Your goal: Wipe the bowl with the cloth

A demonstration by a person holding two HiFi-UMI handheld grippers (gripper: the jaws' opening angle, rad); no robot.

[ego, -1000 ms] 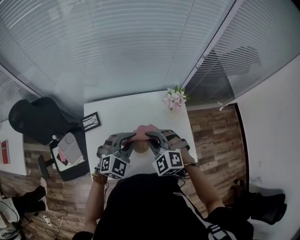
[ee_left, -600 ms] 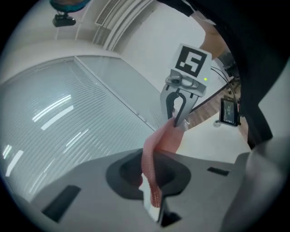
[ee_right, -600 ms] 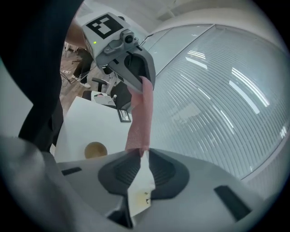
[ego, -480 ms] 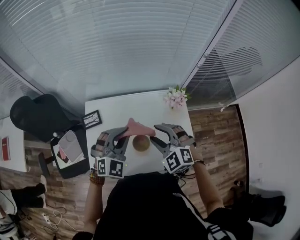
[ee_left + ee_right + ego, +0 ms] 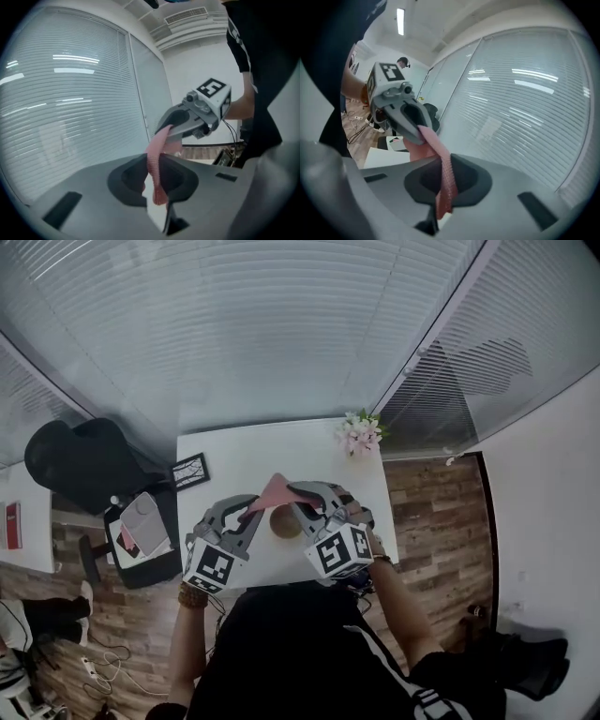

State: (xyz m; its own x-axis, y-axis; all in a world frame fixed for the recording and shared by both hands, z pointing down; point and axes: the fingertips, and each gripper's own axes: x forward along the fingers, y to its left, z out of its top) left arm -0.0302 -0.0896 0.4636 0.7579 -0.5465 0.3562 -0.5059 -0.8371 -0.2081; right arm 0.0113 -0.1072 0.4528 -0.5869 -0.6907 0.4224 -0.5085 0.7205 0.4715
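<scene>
White table [image 5: 234, 454] pushed up against a wall of closed grey blinds [image 5: 281, 324], that's what we're working with.

Starting at the left gripper [image 5: 154, 182]: its jaws are squeezed together on one end of a pink textured cloth [image 5: 154, 157], with the fabric running up and out from between the pads. The right gripper [image 5: 442, 190] is doing the same thing at the other end, jaws pressed tight on the fabric. So we've got the cloth strung between the two of them, tips pointing toward each other, and in the head view it bunches up into a little peak.

Right under that strip, between the two grippers, the small round brown bowl [image 5: 284, 522] sits on the table near its front edge. We can't tell from here whether the cloth actually touches the bowl.

Further out, a bunch of pale pink flowers [image 5: 360, 434] stands at the far right corner of the table, and a black picture frame [image 5: 190, 469] is at the table's left edge. A black office chair [image 5: 80, 457] is off to the left, on the wooden plank floor [image 5: 427, 512].
</scene>
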